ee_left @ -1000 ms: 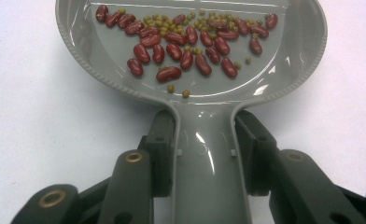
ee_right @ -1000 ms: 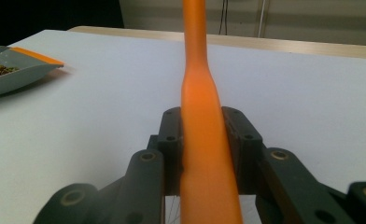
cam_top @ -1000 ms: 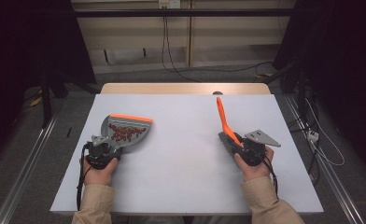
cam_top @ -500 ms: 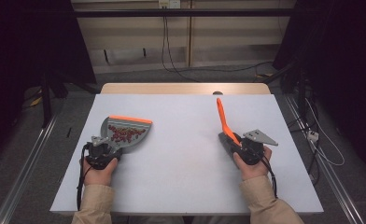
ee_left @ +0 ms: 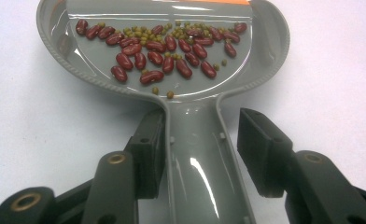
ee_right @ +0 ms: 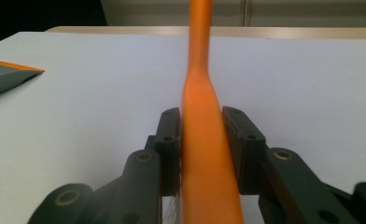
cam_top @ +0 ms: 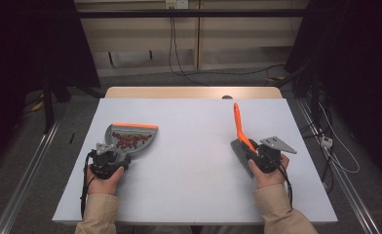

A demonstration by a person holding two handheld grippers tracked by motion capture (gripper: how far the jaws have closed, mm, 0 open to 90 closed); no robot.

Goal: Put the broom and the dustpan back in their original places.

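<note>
Grey dustpan with beans on the left, orange brush on the right.
I see my left gripper with its jaws just opened off the dustpan handle: one pad at its side, the other apart, the pan resting on the white bench with red beans inside. My right gripper has eased slightly but clamps the brush handle, which points to the far side.

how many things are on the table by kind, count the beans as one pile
dustpan: 1
brush: 1
pile of beans: 1, red beans mixed with small green ones, lying in the dustpan
total: 3
</note>
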